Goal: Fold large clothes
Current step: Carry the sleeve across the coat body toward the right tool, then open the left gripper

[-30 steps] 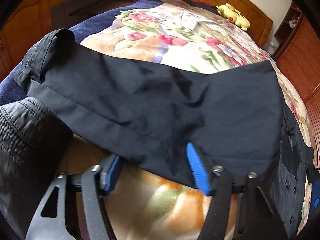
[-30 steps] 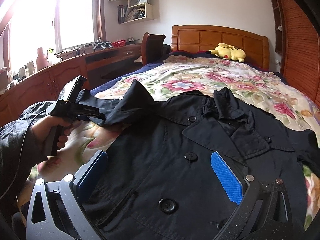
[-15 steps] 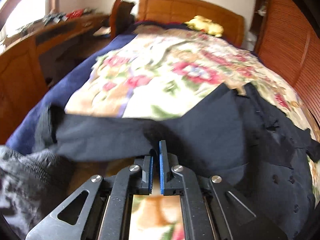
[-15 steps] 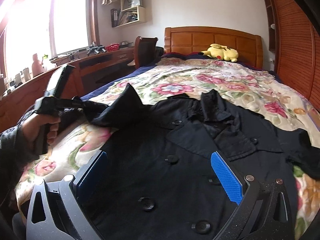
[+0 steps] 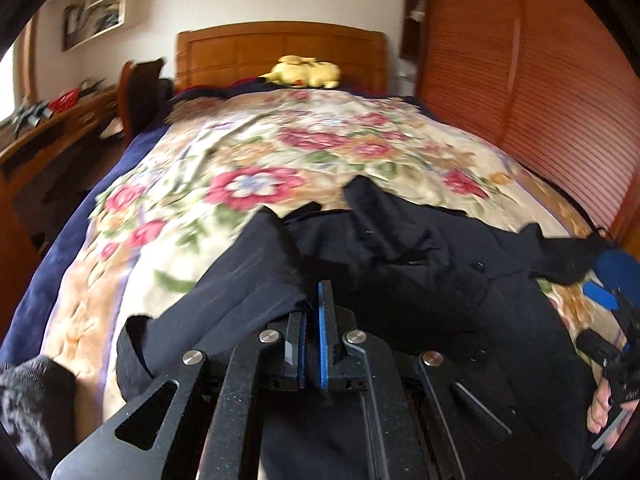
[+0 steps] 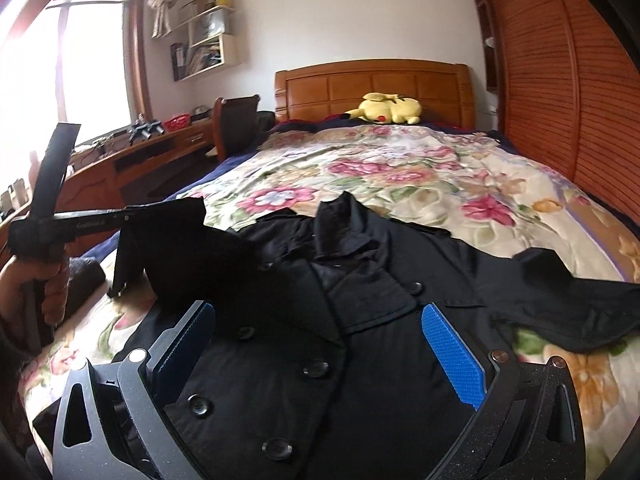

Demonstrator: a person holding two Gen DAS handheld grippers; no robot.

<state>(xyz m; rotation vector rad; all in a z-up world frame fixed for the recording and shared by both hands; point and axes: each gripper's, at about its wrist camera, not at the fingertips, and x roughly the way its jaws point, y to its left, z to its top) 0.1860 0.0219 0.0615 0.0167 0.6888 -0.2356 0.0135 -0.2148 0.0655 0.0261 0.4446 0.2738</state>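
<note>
A black double-breasted coat [image 6: 360, 320] lies front up on the floral bedspread [image 6: 400, 168], collar toward the headboard. My left gripper [image 5: 312, 312] is shut on the coat's left sleeve [image 5: 240, 280] and holds it lifted over the coat body; it also shows in the right wrist view [image 6: 132, 216] with the sleeve [image 6: 176, 248] hanging from it. My right gripper [image 6: 320, 344] is open and empty, low over the coat's buttoned front. The right sleeve [image 6: 560, 300] lies spread to the right.
A yellow plush toy [image 6: 386, 108] lies by the wooden headboard [image 6: 372, 84]. A wooden desk [image 6: 140, 156] and chair [image 6: 236, 120] stand left of the bed. A slatted wooden wardrobe [image 6: 560, 80] runs along the right side.
My left gripper closed on the sleeve, lifted it and carried it rightward over the coat body. My right gripper stayed open over the coat front.
</note>
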